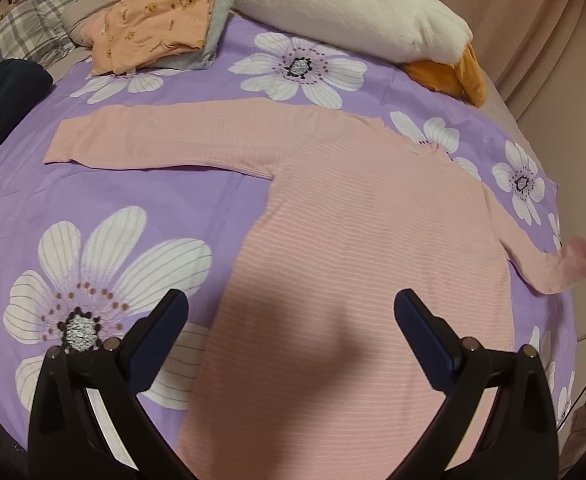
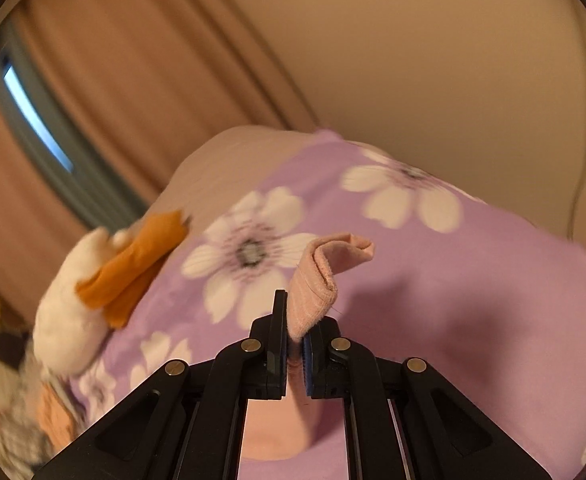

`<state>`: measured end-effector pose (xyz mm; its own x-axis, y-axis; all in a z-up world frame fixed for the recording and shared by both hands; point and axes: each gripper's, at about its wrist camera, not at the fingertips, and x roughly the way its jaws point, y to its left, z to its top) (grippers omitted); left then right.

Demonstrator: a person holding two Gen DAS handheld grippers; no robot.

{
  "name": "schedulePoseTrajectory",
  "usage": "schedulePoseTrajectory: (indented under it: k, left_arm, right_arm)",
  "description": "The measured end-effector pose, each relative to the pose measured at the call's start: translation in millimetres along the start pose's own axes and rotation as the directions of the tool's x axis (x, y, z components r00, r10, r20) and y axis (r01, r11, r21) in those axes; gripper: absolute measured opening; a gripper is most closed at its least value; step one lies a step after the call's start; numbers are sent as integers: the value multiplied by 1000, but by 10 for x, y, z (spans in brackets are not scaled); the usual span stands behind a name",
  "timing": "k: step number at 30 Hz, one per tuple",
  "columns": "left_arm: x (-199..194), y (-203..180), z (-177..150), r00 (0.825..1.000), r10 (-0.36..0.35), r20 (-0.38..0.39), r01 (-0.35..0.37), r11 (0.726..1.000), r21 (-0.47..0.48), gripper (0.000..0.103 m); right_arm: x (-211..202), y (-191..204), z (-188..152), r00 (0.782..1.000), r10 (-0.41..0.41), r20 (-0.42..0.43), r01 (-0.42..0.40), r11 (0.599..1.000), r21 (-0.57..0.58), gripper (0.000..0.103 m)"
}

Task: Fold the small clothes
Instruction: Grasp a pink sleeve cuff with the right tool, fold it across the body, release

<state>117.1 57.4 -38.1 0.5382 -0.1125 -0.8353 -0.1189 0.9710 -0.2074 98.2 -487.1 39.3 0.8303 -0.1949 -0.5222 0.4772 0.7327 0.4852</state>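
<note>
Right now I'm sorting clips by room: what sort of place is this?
Most likely a bedroom: a bed under a purple flowered cover, a plaid pillow, a plush duck and curtains.

A bedroom in a home, seen from just above a bed (image 1: 93, 196) covered by a purple cover printed with large white flowers. At the far side of the bed lie a white plush duck (image 1: 357, 12) with an orange bill, a plaid pillow (image 1: 21, 36) and a stack of folded small clothes (image 1: 157, 28), the top 1 peach with a small print, while a pink long-sleeved top (image 1: 353, 216) is spread flat on the cover. Behind the bed hang long beige curtains (image 2: 105, 80) with a strip of window (image 2: 33, 116) showing between them, next to a plain cream wall (image 2: 433, 48)
</note>
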Motion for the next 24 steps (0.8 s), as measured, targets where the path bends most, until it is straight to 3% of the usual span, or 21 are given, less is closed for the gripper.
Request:
schedulePoseTrajectory:
  k: [10, 19, 24]
  left_arm:
    - [-109, 350, 13, 1000, 0, 13, 1, 999, -39, 103]
    - [-36, 594, 46, 1000, -16, -8, 15, 996, -89, 103]
    - [11, 661, 58, 1000, -26, -11, 24, 995, -96, 103]
  right_arm:
    - [218, 1504, -281, 998, 46, -47, -58, 946, -318, 7]
    - [519, 2293, -748, 993, 66, -101, -106, 876, -471, 7]
    - [668, 2714, -1165, 991, 46, -127, -111, 814, -570, 7]
